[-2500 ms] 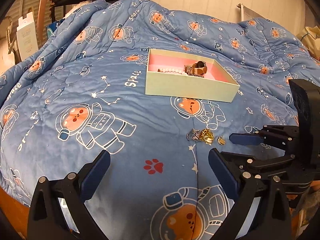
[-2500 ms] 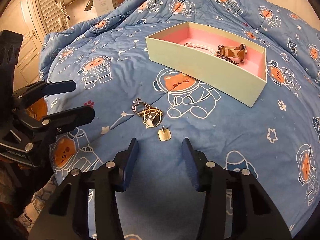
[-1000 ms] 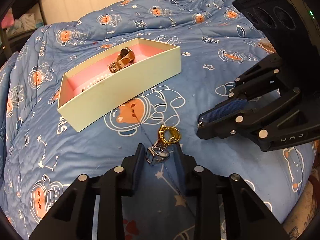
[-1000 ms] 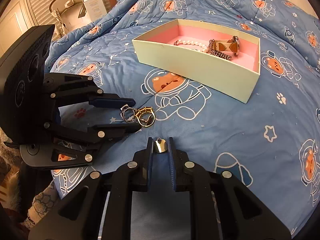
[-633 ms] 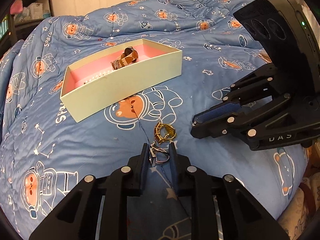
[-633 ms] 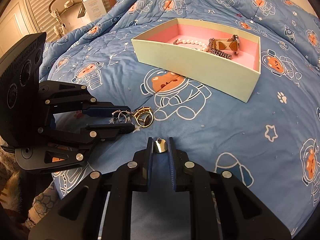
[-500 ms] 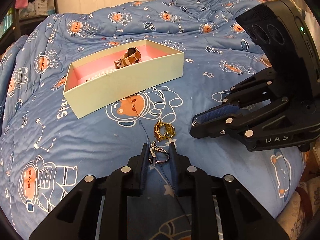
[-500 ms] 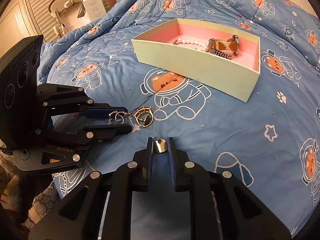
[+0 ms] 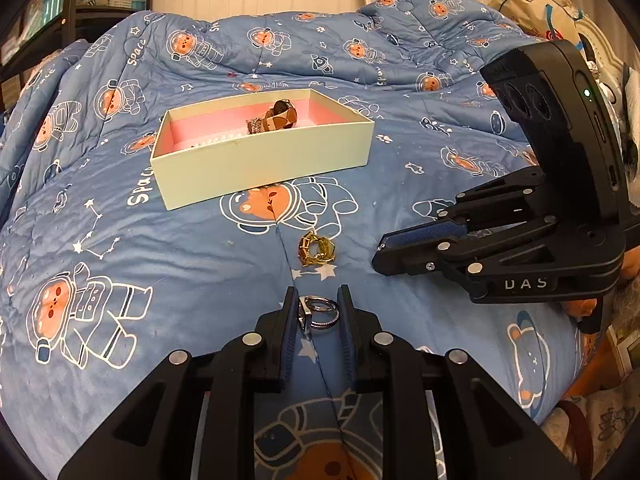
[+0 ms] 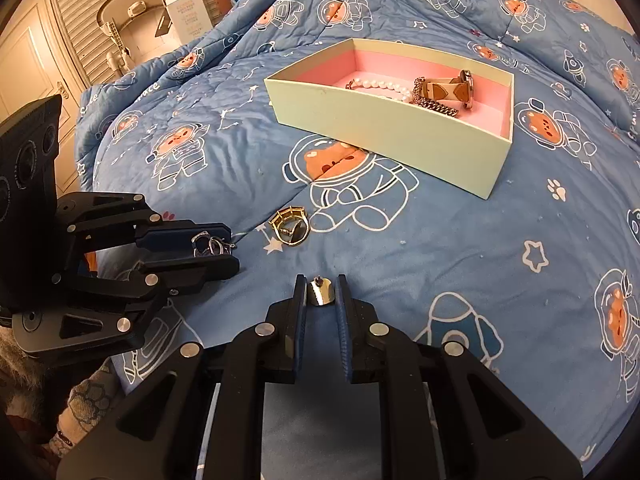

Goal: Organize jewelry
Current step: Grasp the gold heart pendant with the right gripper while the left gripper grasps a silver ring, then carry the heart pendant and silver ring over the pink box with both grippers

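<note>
**A:** So where's all the jewelry sitting right now?

**B:** Left gripper point(image 9: 318, 312) has its fingers pinched narrow on a bunch of silver rings point(image 9: 319, 313). Right gripper point(image 10: 321, 294) is clamped just as narrow on a small shiny gold pendant point(image 10: 321, 292). Both sit low over the blue astronaut-bear print quilt point(image 9: 160, 248).

**A:** And the rest?

**B:** A chunky gold ring point(image 9: 316, 249) lies loose on the quilt, between the grippers and the pale green cardboard box with pink lining point(image 9: 260, 160). Inside the box: a white pearl bracelet point(image 10: 380, 87), a brown-and-cream strap watch point(image 10: 450, 87) and a chain link bracelet point(image 10: 434, 106) touching the watch.
</note>
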The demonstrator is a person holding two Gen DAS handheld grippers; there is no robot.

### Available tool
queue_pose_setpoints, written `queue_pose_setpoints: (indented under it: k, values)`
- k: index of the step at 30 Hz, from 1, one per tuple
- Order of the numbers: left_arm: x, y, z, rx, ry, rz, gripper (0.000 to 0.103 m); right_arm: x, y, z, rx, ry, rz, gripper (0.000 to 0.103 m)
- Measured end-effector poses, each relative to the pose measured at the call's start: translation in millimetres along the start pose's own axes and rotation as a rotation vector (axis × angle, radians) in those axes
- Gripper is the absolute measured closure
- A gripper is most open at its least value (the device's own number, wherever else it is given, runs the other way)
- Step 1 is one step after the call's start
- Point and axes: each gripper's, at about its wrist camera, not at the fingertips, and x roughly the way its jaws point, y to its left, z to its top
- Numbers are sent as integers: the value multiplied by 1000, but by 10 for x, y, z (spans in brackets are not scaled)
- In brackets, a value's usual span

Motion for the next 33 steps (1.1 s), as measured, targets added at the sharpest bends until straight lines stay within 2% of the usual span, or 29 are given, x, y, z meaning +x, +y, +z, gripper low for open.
queue_pose_setpoints:
  k: [15, 33]
  values:
    - [-71, -8, -12, -45, 5, -15, 84, -103, 25, -88, 0, -4, -3, 88]
    - [-345, -68, 119, -41, -65, 8, 84, -309, 109, -12, -23, -33, 7, 88]
